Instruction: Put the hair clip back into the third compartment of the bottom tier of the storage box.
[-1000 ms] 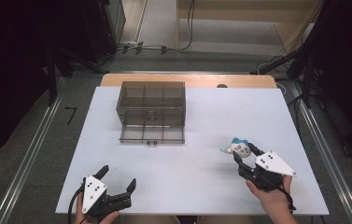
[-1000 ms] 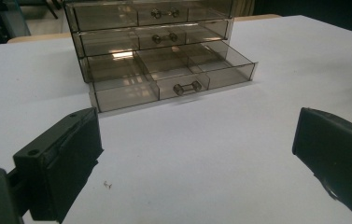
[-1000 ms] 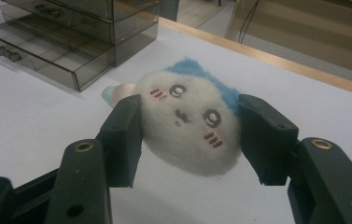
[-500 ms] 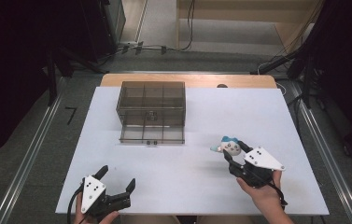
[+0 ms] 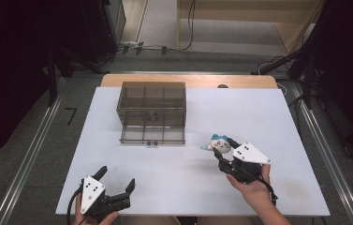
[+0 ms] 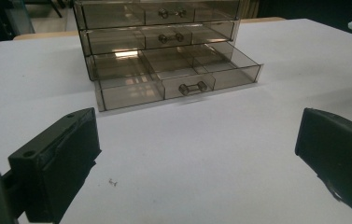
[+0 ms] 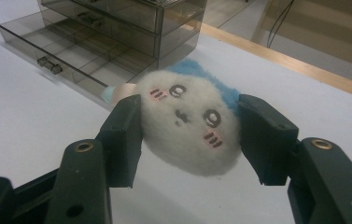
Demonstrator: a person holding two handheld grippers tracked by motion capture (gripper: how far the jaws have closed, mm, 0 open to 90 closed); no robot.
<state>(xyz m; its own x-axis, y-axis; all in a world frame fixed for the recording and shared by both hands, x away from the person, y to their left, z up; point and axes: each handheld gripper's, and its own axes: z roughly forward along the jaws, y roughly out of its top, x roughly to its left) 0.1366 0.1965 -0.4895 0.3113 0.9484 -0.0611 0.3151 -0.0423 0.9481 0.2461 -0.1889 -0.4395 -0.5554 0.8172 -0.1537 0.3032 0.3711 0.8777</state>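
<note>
While your right gripper [image 5: 222, 151] clamps a small white plush toy [image 5: 220, 143] with a blue tuft between its two black jaws, the toy hangs clear of the white table [image 5: 277, 122], to the right of the smoky clear drawer unit [image 5: 151, 101] and a little nearer to you than its front. In the right gripper view the plush toy [image 7: 190, 125] faces the camera, its stitched eyes and pink cheek marks tilted, each jaw pressed into one flank; the drawer unit [image 7: 131, 21] stands beyond it to the upper left. That unit's bottom drawer [image 5: 152, 135] is pulled out toward you, its divided compartments bare, while the two drawers above it sit pushed in. Your left gripper [image 5: 116, 181] rests low at the near edge of the table, well to the left of and nearer to you than the drawer unit, jaws spread wide with nothing between them; its own view looks straight across bare tabletop at the open bottom drawer [image 6: 178, 74] and its small handle [image 6: 193, 87].
</note>
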